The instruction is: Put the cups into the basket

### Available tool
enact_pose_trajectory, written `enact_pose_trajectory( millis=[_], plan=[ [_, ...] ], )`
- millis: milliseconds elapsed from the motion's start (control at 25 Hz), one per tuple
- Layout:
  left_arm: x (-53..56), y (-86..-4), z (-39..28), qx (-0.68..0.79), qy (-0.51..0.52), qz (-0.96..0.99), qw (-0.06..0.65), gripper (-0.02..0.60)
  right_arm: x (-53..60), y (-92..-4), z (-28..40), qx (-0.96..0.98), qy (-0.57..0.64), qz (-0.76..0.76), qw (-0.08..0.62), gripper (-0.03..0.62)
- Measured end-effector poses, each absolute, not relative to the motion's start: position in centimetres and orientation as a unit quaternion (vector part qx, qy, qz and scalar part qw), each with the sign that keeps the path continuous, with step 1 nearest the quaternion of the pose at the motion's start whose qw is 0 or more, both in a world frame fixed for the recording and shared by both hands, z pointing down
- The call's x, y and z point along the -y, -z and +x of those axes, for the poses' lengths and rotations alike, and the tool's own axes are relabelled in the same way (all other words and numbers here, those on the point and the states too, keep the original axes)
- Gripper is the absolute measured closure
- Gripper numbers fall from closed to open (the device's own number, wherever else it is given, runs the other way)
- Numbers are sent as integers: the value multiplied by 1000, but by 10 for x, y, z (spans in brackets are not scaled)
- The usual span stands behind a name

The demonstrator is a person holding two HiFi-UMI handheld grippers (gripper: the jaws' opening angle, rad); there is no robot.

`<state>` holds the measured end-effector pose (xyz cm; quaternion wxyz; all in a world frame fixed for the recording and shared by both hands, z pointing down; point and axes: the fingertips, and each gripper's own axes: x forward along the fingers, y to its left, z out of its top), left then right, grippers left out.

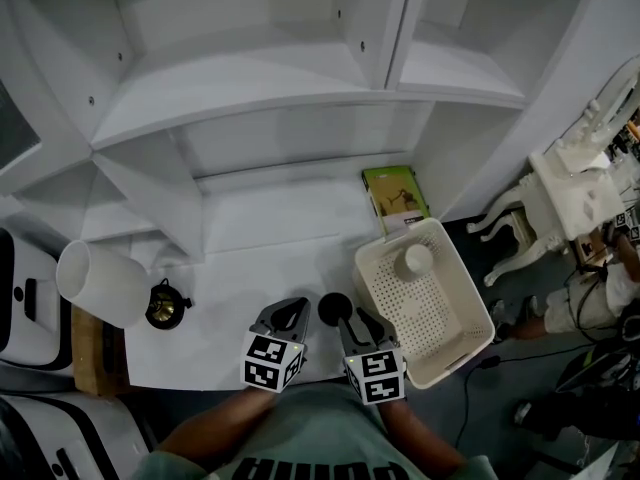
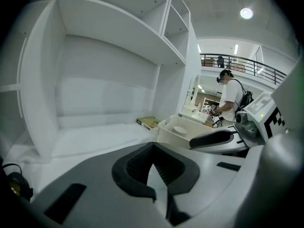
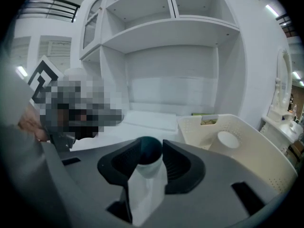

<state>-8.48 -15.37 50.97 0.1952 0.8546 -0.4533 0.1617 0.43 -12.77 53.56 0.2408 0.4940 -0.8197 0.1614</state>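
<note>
1. Head view: your right gripper [image 1: 352, 316] is at the front edge of the bench [image 1: 250, 248]. Its jaws are a little apart around the dark cup [image 1: 334, 308], which appears to stand just left of the basket [image 1: 425, 313]. A white cup [image 1: 413, 260] already lies at the basket's far end. Your left gripper [image 1: 293, 308] is just beside the right one, jaws together and empty. From above only the dark cup's mouth shows, so its height and any handle are hidden.

2. Left gripper view: the jaw tips meet with nothing between them. The basket [image 2: 168, 132] and white cup [image 2: 180, 128] show beyond, to the right. The dark cup does not show here. Leave this hand low and out of the carrying path.

3. Right gripper view: the dark cup [image 3: 149, 152] sits centred in the gap and the jaws flank it without a clear bite.
   - Close squarely on its wall below the rim until the hold is firm.
   - Lift straight up to clear the basket's [image 3: 199, 127] near wall.
   - Set it down beside the white cup [image 3: 228, 139], not on it.
   - The dark cup's base is hidden behind the jaws, so I cannot confirm that it stands flat.
</note>
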Motion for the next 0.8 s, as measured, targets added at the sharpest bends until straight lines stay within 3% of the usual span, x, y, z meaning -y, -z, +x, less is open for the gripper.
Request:
enact_pose_trajectory(
  millis=[360,800],
  plan=[
    [160,-523,-87,460,-174,847,200,575,129,-556,-8,831,-169,461,260,315],
    [168,-547,-93,467,-197,835,214,575,132,-572,-26,835,-173,437,285,232]
  ],
)
